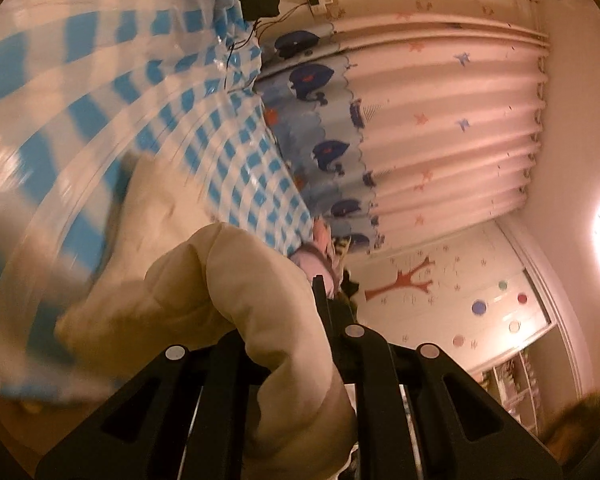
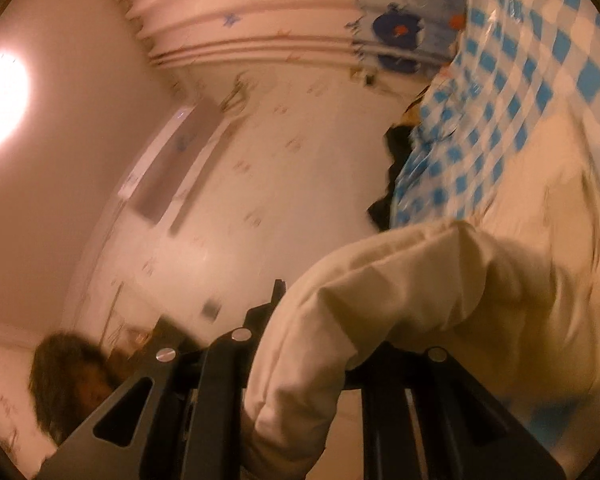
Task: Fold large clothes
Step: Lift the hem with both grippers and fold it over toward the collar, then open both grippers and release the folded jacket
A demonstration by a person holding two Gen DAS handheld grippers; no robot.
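Gripping the cream padded garment (image 1: 260, 304) lower centre in both views, left gripper (image 1: 300, 360) and right gripper (image 2: 300, 360) fingers clamped tight on bunched folds, above the blue-checked bench (image 1: 100, 80), seeming soft, bulky, light, best pinched at edges.

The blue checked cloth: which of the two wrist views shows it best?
The left wrist view. There the blue checked cloth fills most of the upper left, though part is blurred, with the cream garment in front. The right wrist view shows only a strip of it at the upper right.
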